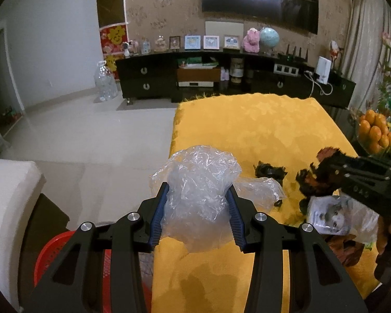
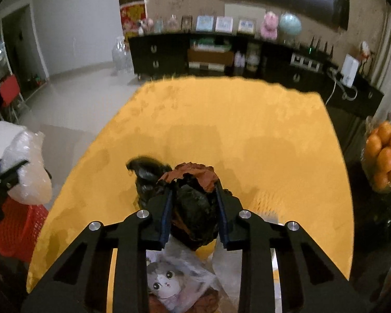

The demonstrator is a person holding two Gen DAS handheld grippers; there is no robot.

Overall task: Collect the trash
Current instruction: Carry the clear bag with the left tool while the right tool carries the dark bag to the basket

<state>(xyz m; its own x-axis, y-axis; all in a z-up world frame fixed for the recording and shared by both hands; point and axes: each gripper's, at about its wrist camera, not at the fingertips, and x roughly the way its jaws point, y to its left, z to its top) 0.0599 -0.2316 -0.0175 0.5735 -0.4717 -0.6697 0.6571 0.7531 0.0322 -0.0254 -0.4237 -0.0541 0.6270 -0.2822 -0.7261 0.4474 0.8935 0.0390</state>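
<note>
My left gripper [image 1: 196, 195] is shut on a crumpled clear plastic bag [image 1: 198, 182] and holds it above the left edge of the yellow-covered table [image 1: 260, 125]. My right gripper [image 2: 194, 195] is shut on a dark crumpled wrapper with a brown top [image 2: 193, 198], lifted over the table [image 2: 221, 120]; it shows in the left wrist view [image 1: 323, 174] at the right. Another dark scrap [image 1: 269, 170] lies on the cloth; in the right view [image 2: 146, 172] it sits just beyond the held wrapper. A clear packet with a cartoon face [image 2: 169, 281] lies below my right gripper.
A red mesh basket [image 1: 52, 255] stands on the floor left of the table, under my left gripper; it shows in the right view [image 2: 20, 229]. A white chair [image 1: 7, 203] is at the left. Oranges [image 1: 375, 130] sit at the right. A black TV cabinet [image 1: 221, 78] stands beyond.
</note>
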